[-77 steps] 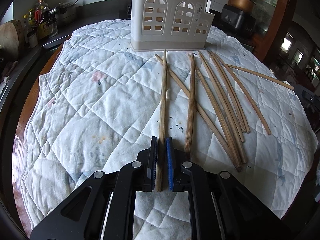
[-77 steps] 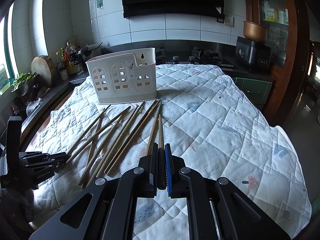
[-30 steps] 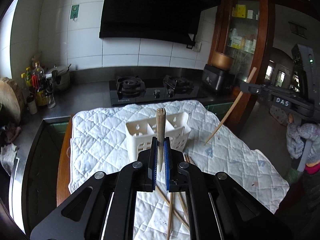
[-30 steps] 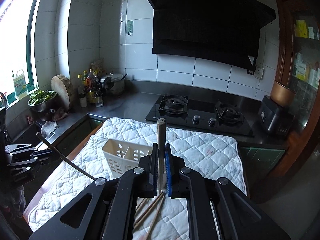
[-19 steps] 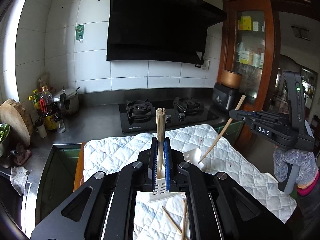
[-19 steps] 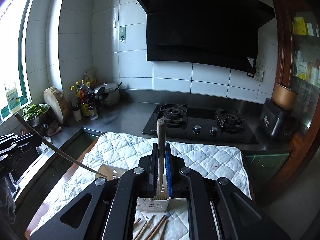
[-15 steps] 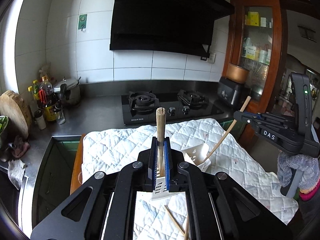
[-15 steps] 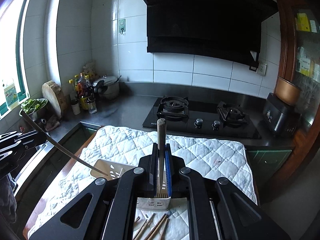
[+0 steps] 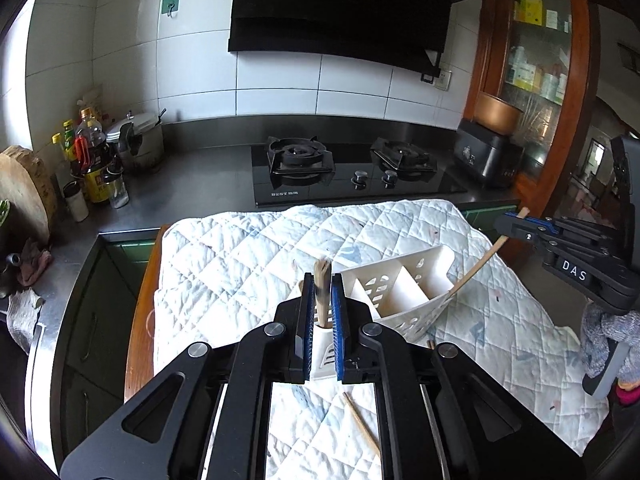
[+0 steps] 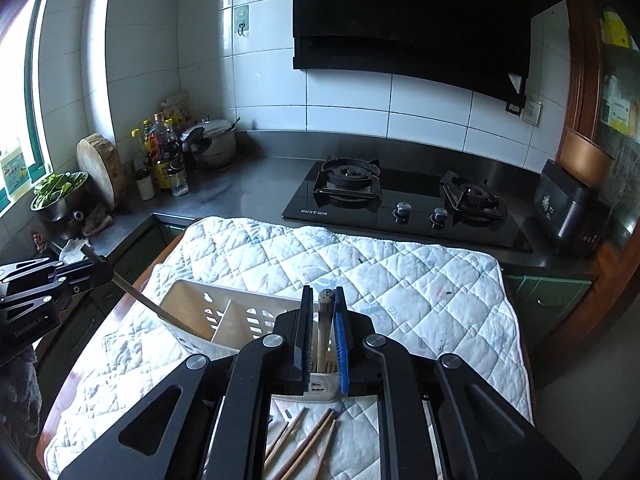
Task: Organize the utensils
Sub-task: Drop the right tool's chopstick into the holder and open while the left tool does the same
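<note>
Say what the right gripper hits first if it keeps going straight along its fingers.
Probably the white utensil caddy: the right gripper points down at its near end, its chopstick already dipping in. Jaws have just been opening, chopstick between them. Depth is unclear.

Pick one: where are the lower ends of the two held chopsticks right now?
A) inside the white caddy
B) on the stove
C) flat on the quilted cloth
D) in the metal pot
A: each chopstick, left and right, stands between its gripper's pads, left gripper and right gripper, with its lower end down in the white caddy.
</note>
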Action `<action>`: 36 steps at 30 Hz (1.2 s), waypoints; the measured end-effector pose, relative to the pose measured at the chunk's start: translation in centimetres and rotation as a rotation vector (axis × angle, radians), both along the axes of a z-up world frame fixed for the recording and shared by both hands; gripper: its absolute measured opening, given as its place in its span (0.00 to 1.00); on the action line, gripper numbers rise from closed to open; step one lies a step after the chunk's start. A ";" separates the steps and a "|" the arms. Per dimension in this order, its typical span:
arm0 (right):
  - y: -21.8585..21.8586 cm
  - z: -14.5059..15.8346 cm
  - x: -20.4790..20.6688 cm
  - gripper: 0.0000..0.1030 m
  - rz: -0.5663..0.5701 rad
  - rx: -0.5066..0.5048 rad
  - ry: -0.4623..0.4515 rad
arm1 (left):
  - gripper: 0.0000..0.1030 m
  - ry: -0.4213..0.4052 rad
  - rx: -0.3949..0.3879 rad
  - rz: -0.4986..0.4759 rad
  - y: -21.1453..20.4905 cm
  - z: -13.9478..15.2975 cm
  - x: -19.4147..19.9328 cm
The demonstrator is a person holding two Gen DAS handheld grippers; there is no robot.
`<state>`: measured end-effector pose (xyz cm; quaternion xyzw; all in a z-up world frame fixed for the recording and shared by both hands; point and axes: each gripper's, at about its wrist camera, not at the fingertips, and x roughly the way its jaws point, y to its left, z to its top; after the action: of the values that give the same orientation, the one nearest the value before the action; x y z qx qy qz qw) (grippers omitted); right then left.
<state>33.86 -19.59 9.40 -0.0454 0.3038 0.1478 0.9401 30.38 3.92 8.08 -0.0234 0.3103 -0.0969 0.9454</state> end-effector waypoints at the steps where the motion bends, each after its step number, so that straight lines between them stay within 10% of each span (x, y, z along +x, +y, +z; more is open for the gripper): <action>1: -0.1 0.1 -0.1 0.17 -0.003 -0.001 -0.004 | 0.08 0.001 -0.004 0.006 0.1 0.1 0.0; 12: -2.0 1.2 -5.9 0.27 -0.015 -0.008 -0.084 | 0.09 -0.071 -0.028 0.023 1.2 1.9 -5.0; 15: -2.6 0.2 -8.4 0.27 -0.018 -0.002 -0.071 | 0.27 -0.083 -0.043 0.026 1.4 1.3 -7.3; 36: -2.5 -17.7 -18.9 0.27 -0.082 0.001 0.211 | 0.43 0.038 -0.067 0.065 1.0 -10.5 -16.9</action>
<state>14.93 -22.10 -8.27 -0.0165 0.4026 0.1135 0.9082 13.44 4.88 -2.42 -0.0671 0.3237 -0.0761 0.9407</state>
